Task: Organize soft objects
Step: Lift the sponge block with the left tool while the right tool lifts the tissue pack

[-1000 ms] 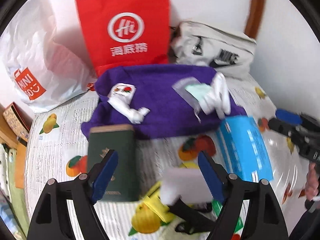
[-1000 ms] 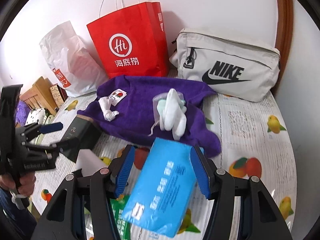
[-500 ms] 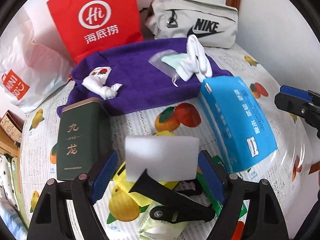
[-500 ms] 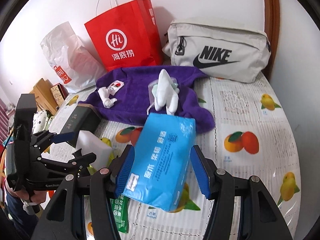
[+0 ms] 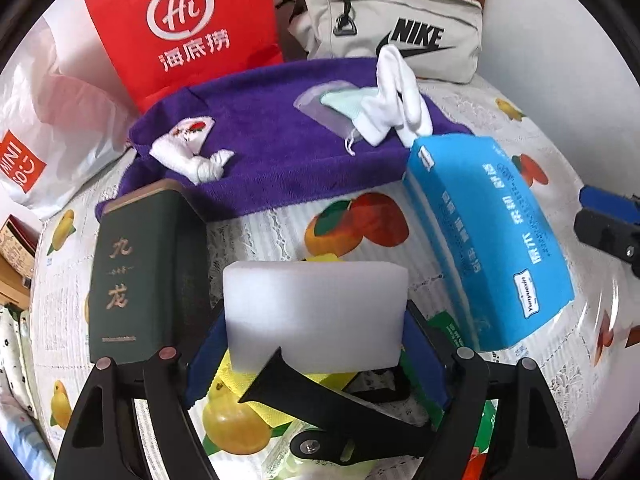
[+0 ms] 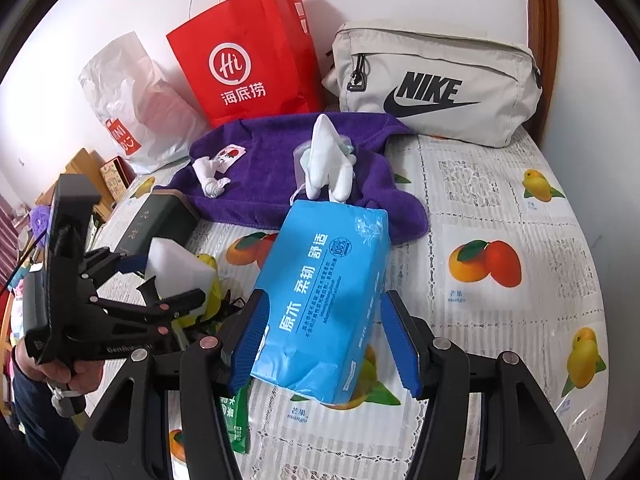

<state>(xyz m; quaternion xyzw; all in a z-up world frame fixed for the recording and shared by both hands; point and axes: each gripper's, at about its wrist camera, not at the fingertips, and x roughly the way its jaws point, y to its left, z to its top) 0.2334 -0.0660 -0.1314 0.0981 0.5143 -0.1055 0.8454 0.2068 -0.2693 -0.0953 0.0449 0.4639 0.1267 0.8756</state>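
Note:
A white foam block (image 5: 316, 292) rests on a yellow item on the table. My left gripper (image 5: 314, 316) is open around it, with a blue pad close beside each side of the block. From the right wrist view, the left gripper (image 6: 170, 278) reaches in from the left with the block (image 6: 176, 260) between its fingers. A blue tissue pack (image 6: 332, 252) lies on the tablecloth, its far end by the purple towel (image 6: 260, 192). My right gripper (image 6: 325, 300) hovers open over the pack's near end. White socks (image 5: 392, 100) and a knotted white cloth (image 5: 192, 160) lie on the towel.
A dark green tin (image 5: 136, 272) lies left of the block. A red paper bag (image 5: 188, 28), a grey Nike bag (image 5: 392, 32) and a white plastic bag (image 5: 48, 120) line the back wall. A green packet (image 6: 236, 412) and a black clip-like piece (image 5: 332, 400) lie near the grippers.
My left gripper came down over the white block, which was ahead of its fingers and now sits between them. The right gripper shifted a little over the tissue pack, which stayed put.

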